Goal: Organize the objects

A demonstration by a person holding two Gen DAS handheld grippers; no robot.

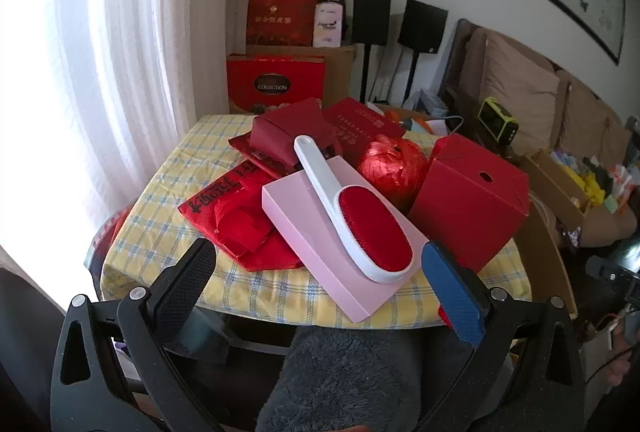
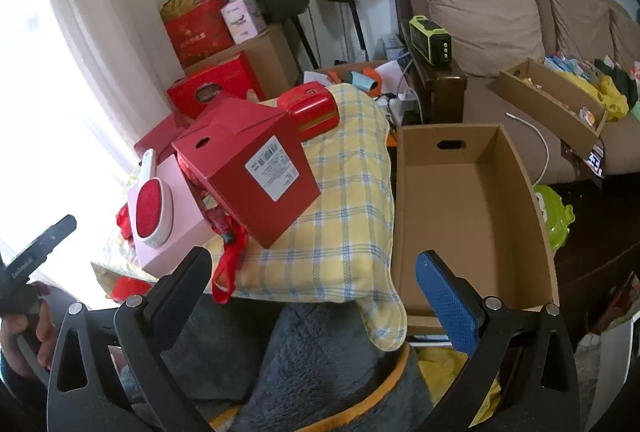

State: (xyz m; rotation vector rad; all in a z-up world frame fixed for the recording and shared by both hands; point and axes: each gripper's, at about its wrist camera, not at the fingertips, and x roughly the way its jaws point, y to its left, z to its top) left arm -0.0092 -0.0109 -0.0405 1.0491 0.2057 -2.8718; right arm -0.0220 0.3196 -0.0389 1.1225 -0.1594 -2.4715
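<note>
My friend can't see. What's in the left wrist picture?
A white lint brush with a red pad lies on a pink box, on a table with a yellow checked cloth. Red boxes and bags crowd behind it. The open left gripper holds nothing.

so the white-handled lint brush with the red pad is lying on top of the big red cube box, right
Not quite. The white-handled lint brush with the red pad lies on top of the flat pink box, not the big red cube box, which stands beside it. The left wrist view shows this.
</note>
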